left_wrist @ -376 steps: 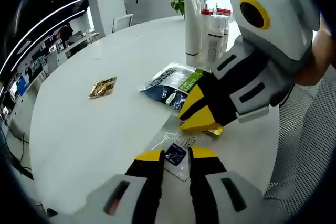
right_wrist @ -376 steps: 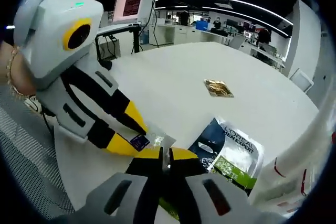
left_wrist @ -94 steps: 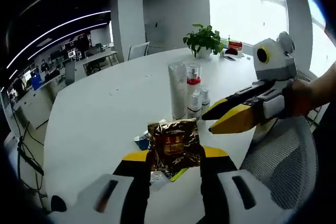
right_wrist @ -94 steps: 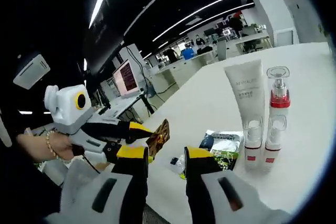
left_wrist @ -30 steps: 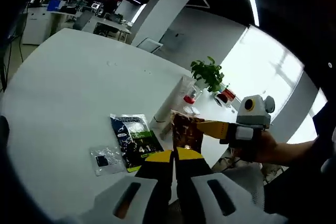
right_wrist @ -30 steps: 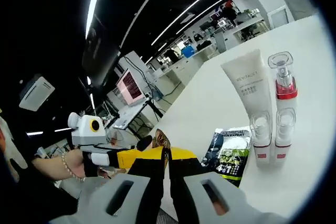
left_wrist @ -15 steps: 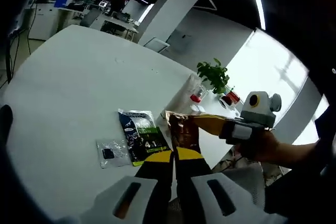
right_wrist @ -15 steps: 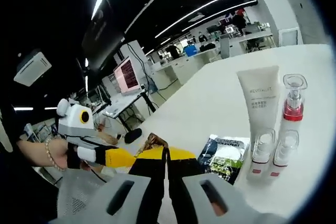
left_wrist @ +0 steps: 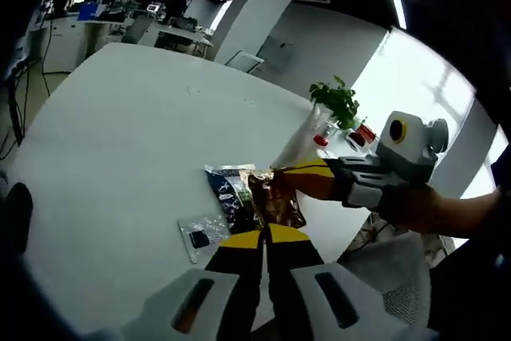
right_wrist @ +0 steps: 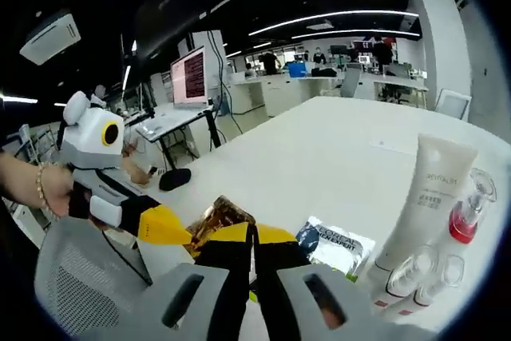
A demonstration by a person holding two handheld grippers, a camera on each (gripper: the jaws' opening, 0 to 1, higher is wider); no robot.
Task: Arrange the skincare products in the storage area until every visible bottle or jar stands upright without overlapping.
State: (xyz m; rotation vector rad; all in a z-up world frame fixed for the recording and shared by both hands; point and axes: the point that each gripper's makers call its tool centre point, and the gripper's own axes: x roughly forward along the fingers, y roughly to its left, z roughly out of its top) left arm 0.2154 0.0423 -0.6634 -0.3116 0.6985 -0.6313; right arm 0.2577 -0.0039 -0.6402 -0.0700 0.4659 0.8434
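Nearest in the left gripper view, the left gripper [left_wrist: 266,237] has its yellow-tipped jaws pressed together on the lower edge of a gold foil packet [left_wrist: 275,199], which is held up above the white counter [left_wrist: 120,141]. From the right of that view the right gripper [left_wrist: 315,181] reaches in, a hand [left_wrist: 431,209] wrapped round its grey body, and its yellow jaws meet the top of the same packet. On the counter just past the left jaws lies a small clear packet [left_wrist: 198,237] with a dark square in it, and right beside that a dark blue and green packet [left_wrist: 231,193], partly hidden behind the gold one. Farther right a white tube [left_wrist: 299,140] stands upright with a red-banded pump bottle [left_wrist: 322,135] next to it, and a potted plant [left_wrist: 339,101] sits at the far edge of the counter.

Close in the right gripper view, the right gripper [right_wrist: 251,239] shows its jaws shut on the gold foil packet [right_wrist: 215,220], while the left gripper [right_wrist: 164,225] comes in from the left with its jaws also on the packet and a hand [right_wrist: 56,189] with a bracelet at the wrist behind it. Beyond lies the dark blue and green packet [right_wrist: 335,245] flat on the counter [right_wrist: 319,157]. To the right stand the white tube [right_wrist: 423,197] and the pump bottle [right_wrist: 463,213], both upright, with two small clear-capped bottles [right_wrist: 411,273] in front of them. Desks and a lit monitor [right_wrist: 190,77] fill the far room.
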